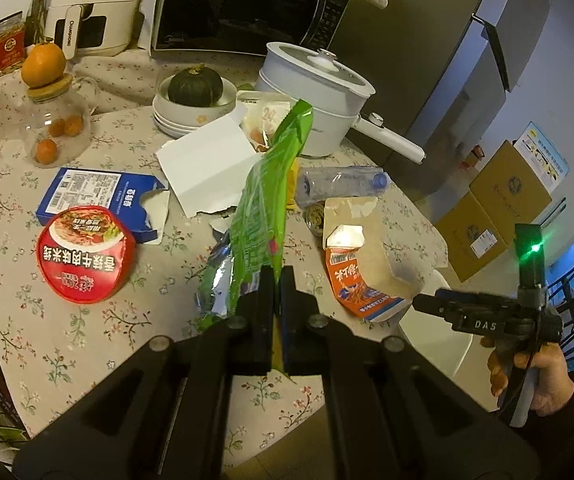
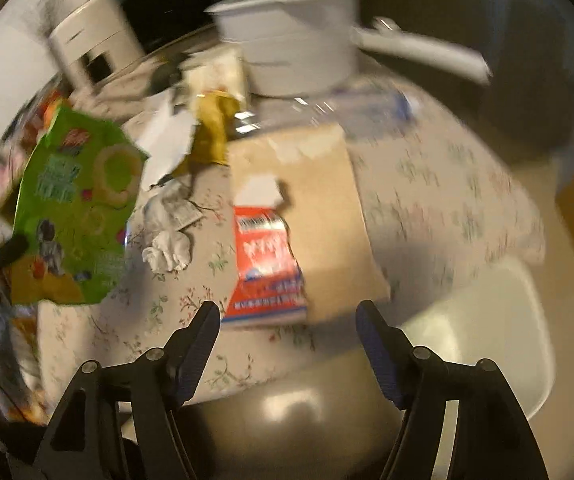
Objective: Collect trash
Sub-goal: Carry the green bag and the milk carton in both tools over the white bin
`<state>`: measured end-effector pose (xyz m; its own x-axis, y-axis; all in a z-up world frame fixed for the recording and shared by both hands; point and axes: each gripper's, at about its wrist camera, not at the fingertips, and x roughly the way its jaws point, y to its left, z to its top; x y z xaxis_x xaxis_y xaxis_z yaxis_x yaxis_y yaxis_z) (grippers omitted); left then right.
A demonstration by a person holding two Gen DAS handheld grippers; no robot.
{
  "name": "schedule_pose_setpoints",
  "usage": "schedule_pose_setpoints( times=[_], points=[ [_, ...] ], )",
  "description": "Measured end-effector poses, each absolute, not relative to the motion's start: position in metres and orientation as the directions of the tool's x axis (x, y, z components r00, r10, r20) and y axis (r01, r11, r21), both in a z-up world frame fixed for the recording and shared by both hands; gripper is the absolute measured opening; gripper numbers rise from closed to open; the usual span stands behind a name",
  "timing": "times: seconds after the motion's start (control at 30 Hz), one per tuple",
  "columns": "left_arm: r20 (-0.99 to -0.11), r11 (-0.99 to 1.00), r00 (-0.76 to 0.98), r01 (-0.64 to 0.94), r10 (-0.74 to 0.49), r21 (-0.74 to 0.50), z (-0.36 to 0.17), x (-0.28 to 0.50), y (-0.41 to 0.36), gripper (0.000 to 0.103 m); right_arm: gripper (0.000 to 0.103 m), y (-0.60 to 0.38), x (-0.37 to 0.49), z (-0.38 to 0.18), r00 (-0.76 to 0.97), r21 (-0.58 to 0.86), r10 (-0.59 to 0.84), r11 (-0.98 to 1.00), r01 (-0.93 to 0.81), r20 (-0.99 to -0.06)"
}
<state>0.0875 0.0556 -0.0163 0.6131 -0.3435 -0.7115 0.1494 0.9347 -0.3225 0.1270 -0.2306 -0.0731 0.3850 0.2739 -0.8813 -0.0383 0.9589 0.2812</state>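
My left gripper (image 1: 277,274) is shut on a green snack bag (image 1: 271,196) and holds it above the floral table (image 1: 87,320). The bag also shows at the left of the blurred right wrist view (image 2: 79,204). My right gripper (image 2: 289,312) is open and empty, just off the table's near edge, in front of a torn orange and brown carton (image 2: 295,232). That carton (image 1: 367,264) lies right of the bag in the left wrist view, where the right gripper (image 1: 427,304) shows at the right. A crumpled white tissue (image 2: 167,240) lies left of the carton.
On the table lie a red instant noodle lid (image 1: 87,256), a blue box (image 1: 99,196), white paper (image 1: 207,168), a crushed clear bottle (image 1: 339,184) and a yellow wrapper (image 2: 213,128). A white pot (image 1: 319,92), bowls with a squash (image 1: 195,88) and a glass jar (image 1: 55,128) stand behind.
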Motion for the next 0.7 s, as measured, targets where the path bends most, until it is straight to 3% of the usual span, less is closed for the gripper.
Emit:
schedule_pose_setpoints(
  times=[0.27,0.47,0.5,0.53,0.6,0.7],
  points=[
    [-0.721,0.94,0.608,0.155,-0.333,-0.303,-0.019,0.088,0.05,0.003,0.073,-0.239,0.14,-0.097,0.369,0.435,0.371,0.894,0.106,-0.852],
    [-0.73,0.942,0.598,0.16,-0.331,-0.296,-0.022,0.088,0.047,0.003,0.071,-0.228,0.16,-0.123,0.371,0.46,0.369,0.866,0.194,-0.852],
    [-0.729,0.941,0.598,0.162,-0.332,-0.296,-0.022,0.088,0.047,0.003,0.061,-0.228,0.16,-0.124,0.373,0.464,0.371,0.863,0.2,-0.85],
    [-0.728,0.941,0.599,0.163,-0.333,-0.297,-0.022,0.088,0.046,0.003,0.044,-0.229,0.163,-0.128,0.373,0.471,0.376,0.857,0.209,-0.848],
    [-0.725,0.939,0.601,0.165,-0.337,-0.3,-0.02,0.088,0.047,0.003,0.019,-0.232,0.164,-0.132,0.367,0.492,0.394,0.841,0.226,-0.843],
    [-0.716,0.935,0.605,0.174,-0.348,-0.308,-0.017,0.087,0.046,0.003,0.008,-0.24,0.162,-0.123,0.408,0.538,0.421,0.811,0.23,-0.81]
  ],
)
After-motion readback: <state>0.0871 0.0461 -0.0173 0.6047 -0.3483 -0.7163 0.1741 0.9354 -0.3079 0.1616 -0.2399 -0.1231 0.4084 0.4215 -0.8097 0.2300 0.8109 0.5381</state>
